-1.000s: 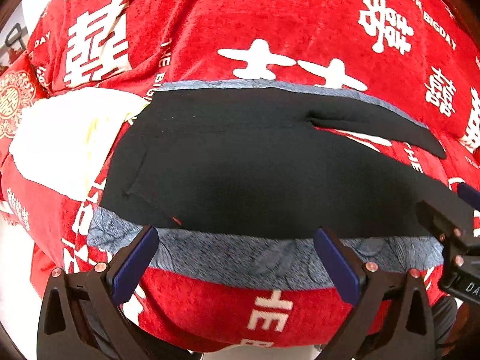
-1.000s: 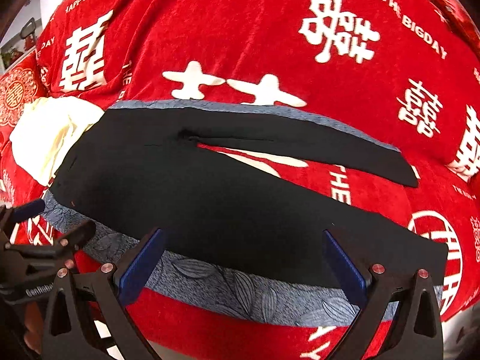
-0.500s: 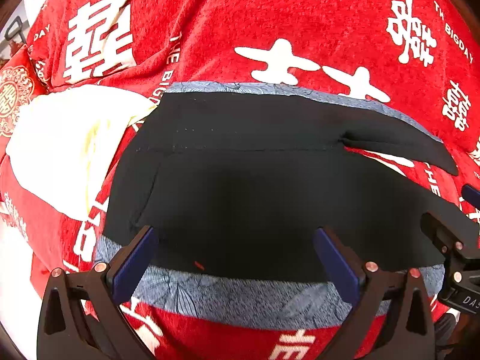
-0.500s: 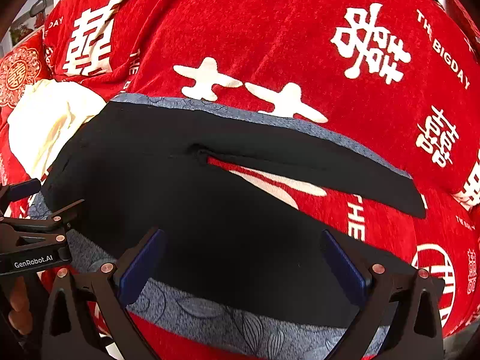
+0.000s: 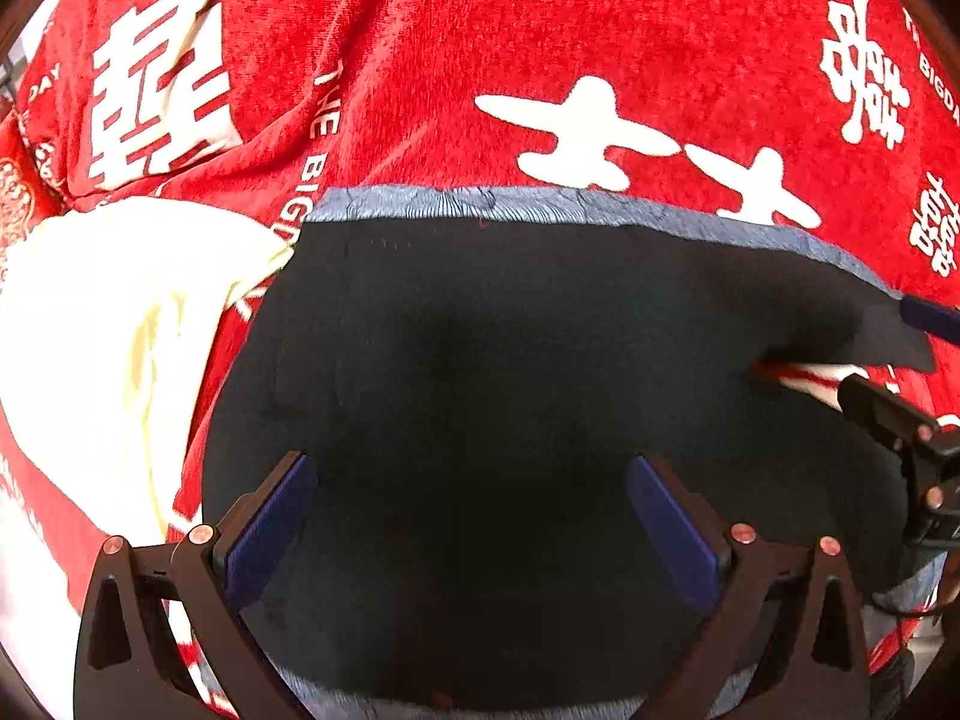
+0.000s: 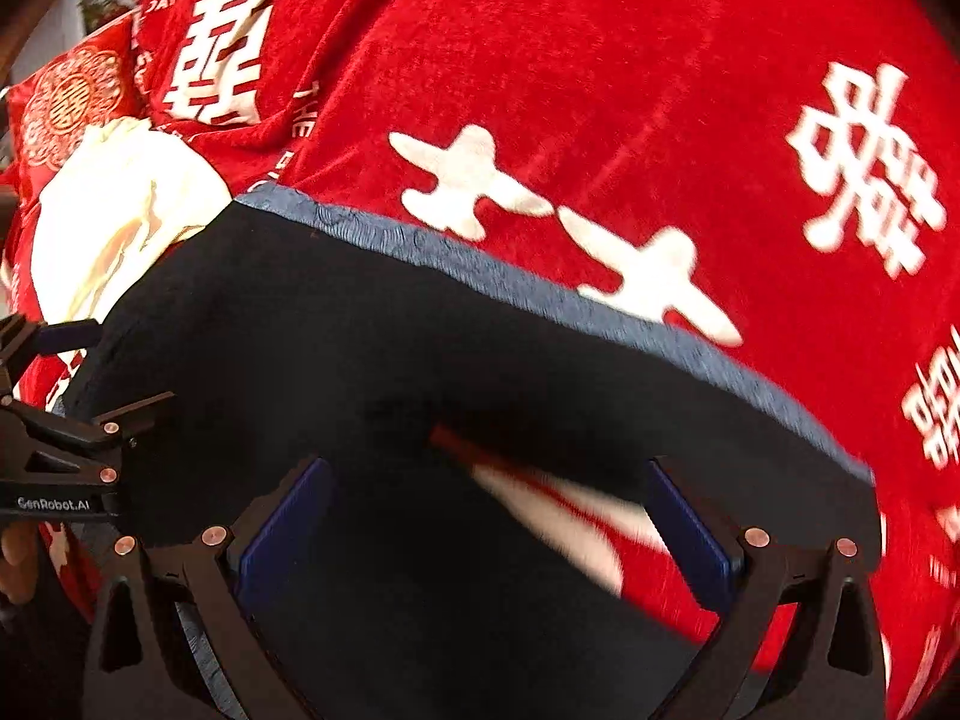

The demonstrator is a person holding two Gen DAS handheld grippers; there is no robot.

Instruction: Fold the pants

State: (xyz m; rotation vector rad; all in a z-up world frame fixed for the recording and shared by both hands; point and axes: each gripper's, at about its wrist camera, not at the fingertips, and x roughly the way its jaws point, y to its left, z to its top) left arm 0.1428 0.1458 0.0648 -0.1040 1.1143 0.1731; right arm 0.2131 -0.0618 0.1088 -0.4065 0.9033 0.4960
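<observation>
Two grippers: both over the dark pants, fingers spread wide, nothing clamped in either.
Left gripper (image 5: 468,522): blue pads apart, hanging over the broad seat-and-waist part of the pants (image 5: 480,372); cloth fills the gap between the fingers, but contact cannot be told.
Right gripper (image 6: 486,528): blue pads apart, over the crotch fork where the two legs split and a wedge of red shows between them.
Pants, where: laid flat on the red blanket (image 6: 600,60), grey-blue patterned band (image 5: 540,204) along the far edge, a matching band just showing at the near edge under the left gripper.
Step in hand (judged): reaching in to pick up the near edge for a lengthwise fold, one leg over the other.
Doing it well: pinch only the pants layer, not the plush blanket below; both grips on the same edge, level with each other; lift low and carry straight across so the near band lands on the far band.
Risk: right-wrist view is blurred, so exact placement there is uncertain.
Beyond, left: cream cloth (image 5: 108,324) bunched beside the waist end, touching or nearly; keep it out of the fold.
</observation>
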